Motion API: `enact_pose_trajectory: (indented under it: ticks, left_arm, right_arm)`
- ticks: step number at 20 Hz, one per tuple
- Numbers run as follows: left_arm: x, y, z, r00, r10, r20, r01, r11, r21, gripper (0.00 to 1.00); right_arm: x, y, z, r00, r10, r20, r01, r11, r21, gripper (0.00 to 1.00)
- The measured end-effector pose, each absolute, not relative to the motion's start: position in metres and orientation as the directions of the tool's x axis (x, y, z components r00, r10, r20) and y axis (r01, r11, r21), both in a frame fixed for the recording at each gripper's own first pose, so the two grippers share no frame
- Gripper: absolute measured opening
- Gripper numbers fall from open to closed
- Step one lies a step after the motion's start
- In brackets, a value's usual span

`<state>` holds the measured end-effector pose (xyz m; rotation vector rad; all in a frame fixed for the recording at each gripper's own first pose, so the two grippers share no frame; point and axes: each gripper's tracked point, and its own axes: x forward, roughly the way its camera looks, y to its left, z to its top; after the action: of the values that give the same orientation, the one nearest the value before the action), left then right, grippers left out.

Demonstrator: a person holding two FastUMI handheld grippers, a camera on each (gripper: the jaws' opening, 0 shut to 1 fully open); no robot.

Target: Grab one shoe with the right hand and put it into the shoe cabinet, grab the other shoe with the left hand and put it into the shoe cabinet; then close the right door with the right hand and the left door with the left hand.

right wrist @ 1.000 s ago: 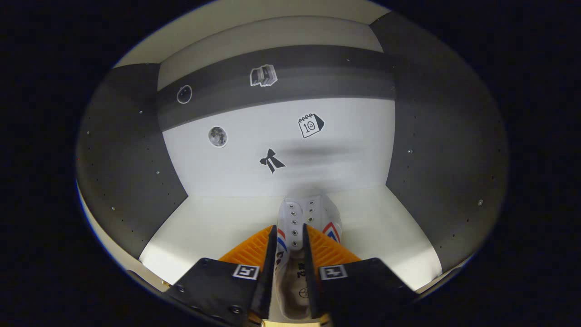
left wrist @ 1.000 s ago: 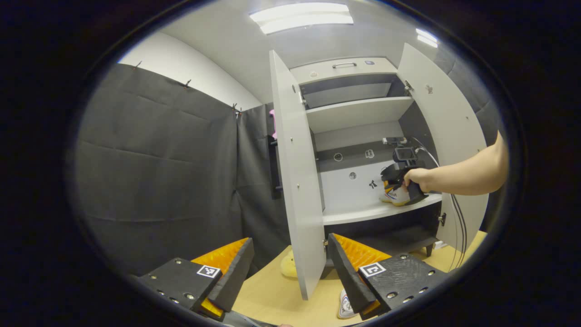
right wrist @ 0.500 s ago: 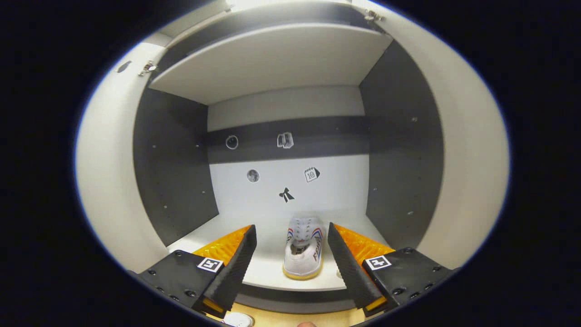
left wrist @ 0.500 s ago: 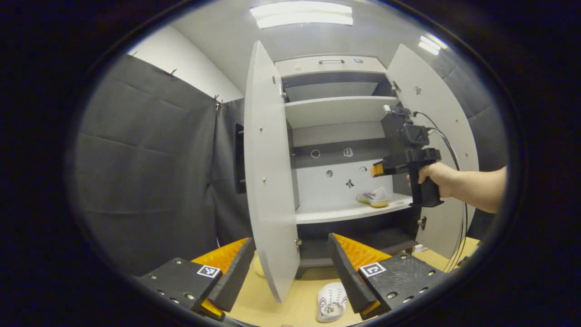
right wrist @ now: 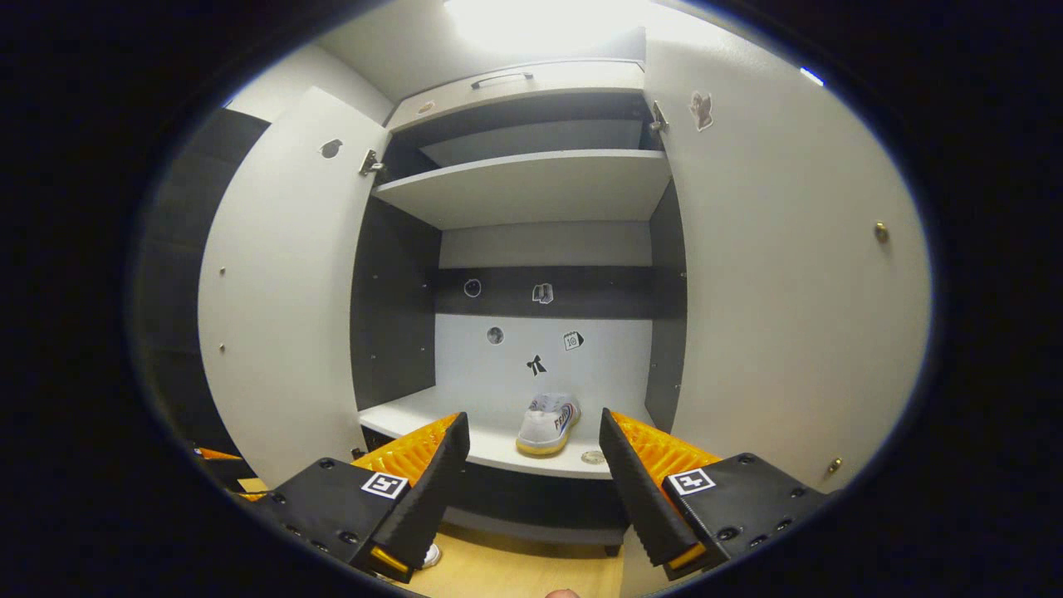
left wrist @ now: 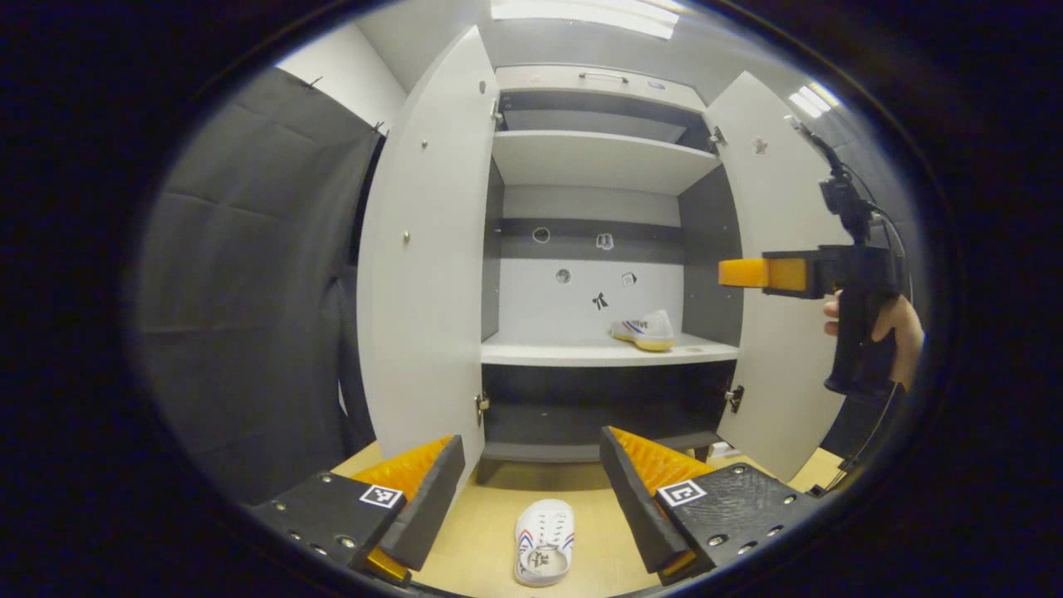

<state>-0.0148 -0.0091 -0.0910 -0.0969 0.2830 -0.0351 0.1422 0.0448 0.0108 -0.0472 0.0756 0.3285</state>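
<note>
**Second Shoe: Grasp Guidance and View Coverage**

Left gripper hangs with its fingers spread and empty, directly above the small white slip-on shoe with red and blue side stripes, which lies on the pale wooden floor in front of the white two-door shoe cabinet. Judged by its look, this shoe is light, soft-walled and easily deformed; the collar edge or the heel rim should give the firmest hold, whereas the smooth toe may slip.

Right gripper is likewise spread and empty, facing the cabinet interior.

The right gripper view shows the matching white shoe with a yellow sole resting near the front edge of the lower white shelf. The left gripper view adds the floor shoe, both open doors, and the right gripper with a hand holding it beside the right door.
</note>
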Motion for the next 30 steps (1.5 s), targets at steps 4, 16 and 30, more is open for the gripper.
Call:
enact_pose_trajectory:
  ticks: [4, 16, 30]
  left_arm:
    - [0.000, -0.014, -0.140, 0.932, -0.076, -0.356, 0.053, 0.996, -0.074, 0.95]
    - [0.011, -0.029, -0.297, 0.765, -0.150, -0.626, 0.147, 0.988, -0.057, 0.95]
    - [0.003, -0.033, -0.401, 0.557, -0.209, -0.804, 0.189, 0.974, -0.122, 0.96]
  right_arm:
    - [0.104, 0.033, -0.007, 0.924, 0.368, -0.098, -0.375, 0.925, -0.059, 0.98]
    - [0.068, -0.003, -0.058, 0.946, 0.237, -0.223, -0.241, 0.970, 0.007, 1.00]
    - [0.067, 0.006, -0.075, 0.948, 0.166, -0.272, -0.182, 0.983, -0.033, 1.00]
